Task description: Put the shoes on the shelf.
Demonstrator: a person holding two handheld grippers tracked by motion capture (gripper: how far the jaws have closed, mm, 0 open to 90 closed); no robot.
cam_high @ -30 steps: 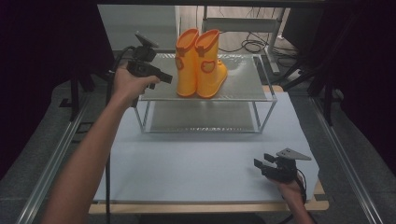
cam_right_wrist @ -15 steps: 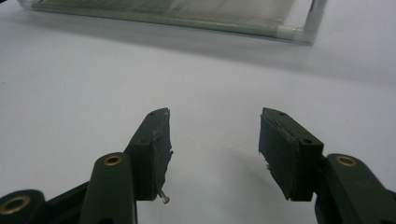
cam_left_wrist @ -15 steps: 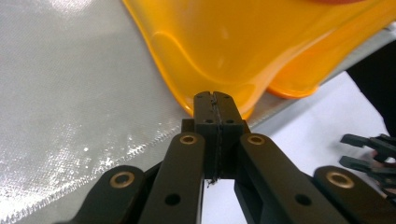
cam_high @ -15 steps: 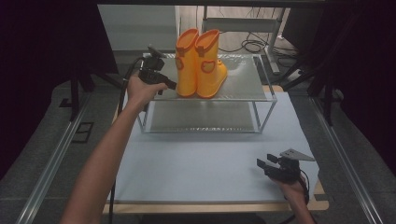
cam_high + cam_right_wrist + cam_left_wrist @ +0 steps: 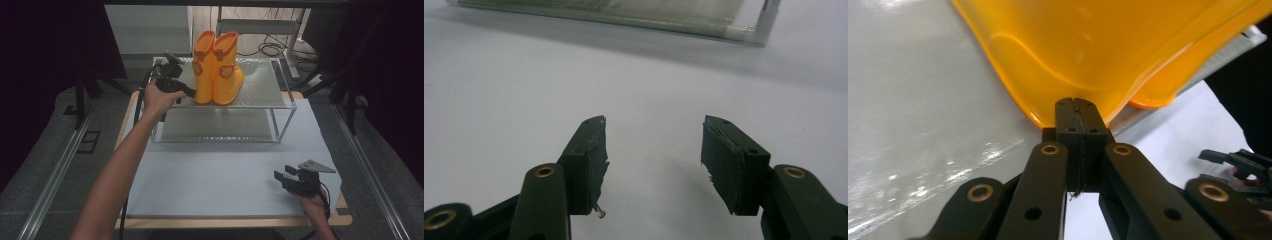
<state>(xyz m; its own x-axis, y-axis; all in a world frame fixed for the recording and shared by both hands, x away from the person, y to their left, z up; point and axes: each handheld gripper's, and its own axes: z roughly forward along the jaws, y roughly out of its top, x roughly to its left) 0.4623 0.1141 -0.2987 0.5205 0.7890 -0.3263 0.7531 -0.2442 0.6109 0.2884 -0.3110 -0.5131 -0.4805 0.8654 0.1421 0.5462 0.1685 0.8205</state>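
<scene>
A pair of orange rubber boots (image 5: 217,67) stands upright on the top shelf of a metal rack (image 5: 260,87). My left gripper (image 5: 191,93) is at the left boot's lower side, level with the shelf top. Seen in the left gripper view, its jaws are pressed together with nothing between them, and the left gripper's tip (image 5: 1075,102) is right at the rim of the orange boot (image 5: 1098,45); I cannot tell whether it touches. My right gripper (image 5: 279,172) rests low over the white table top at the front right, and the right gripper (image 5: 653,145) stands open and empty.
The rack has a lower mesh shelf (image 5: 220,125) and thin corner posts. The white table top (image 5: 210,175) spreads in front of it. The rack's front edge (image 5: 624,15) lies ahead of the right gripper. Dark stands and cables (image 5: 270,47) surround the table.
My left hand has moved right and down from beside the rack's left corner to the left boot. The right hand has stayed in place.
</scene>
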